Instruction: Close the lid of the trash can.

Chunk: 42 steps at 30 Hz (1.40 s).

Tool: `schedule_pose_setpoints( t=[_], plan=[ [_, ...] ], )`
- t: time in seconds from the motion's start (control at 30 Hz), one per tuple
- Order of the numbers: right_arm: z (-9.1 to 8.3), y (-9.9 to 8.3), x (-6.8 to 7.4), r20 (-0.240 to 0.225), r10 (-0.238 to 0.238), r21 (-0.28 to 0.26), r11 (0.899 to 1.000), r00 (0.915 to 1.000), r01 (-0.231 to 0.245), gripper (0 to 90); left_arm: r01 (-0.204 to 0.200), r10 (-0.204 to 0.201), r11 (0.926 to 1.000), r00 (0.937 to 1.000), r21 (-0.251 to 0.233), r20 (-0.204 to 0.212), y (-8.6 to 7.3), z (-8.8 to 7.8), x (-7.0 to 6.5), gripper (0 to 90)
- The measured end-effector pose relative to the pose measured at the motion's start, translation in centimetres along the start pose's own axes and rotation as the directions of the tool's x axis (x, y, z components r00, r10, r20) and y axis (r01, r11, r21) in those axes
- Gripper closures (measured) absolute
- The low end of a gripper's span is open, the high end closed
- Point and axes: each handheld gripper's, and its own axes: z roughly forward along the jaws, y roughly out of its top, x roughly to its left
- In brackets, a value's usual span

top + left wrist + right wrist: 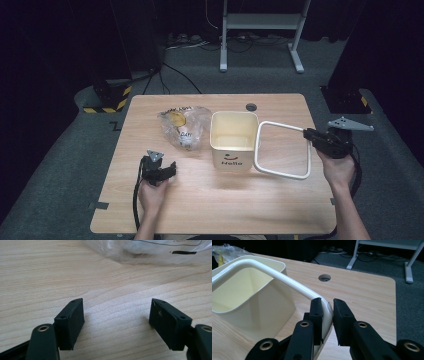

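right gripper (327,315): clamped on handle (287,280) corner, swung out beside bin (234,140) | left gripper (116,322): jaws wide, empty, low over table (280,195) near bag (182,125) | step: likely handle positioning | next: probably left takes bag, bin stands mid-table

I see a table (210,200) that looks like pale wood with wavy grain lines, smooth and a bit shiny. The cream bin (233,141) looks like smooth plastic. Its white handle (287,277) is glossy and catches the light. The bag (182,125) is thin clear plastic, all crinkly and shiny. My gripper pads (72,325) are black and dull, like rubber. The floor (60,165) looks like rough grey carpet.
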Motion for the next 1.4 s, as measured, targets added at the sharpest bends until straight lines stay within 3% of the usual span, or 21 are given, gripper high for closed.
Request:
schedule_pose_setpoints(
  t=[1.4],
  plan=[
    [4.0, 4.1, 2.9, -0.071, -0.024, 0.035, 0.999, 0.9972, 0.027, 78.8, -0.003, 0.003, 1.0000, 1.0000, 0.003, 0.001, 0.0, 0.0, 0.0, 28.1]
  ],
)
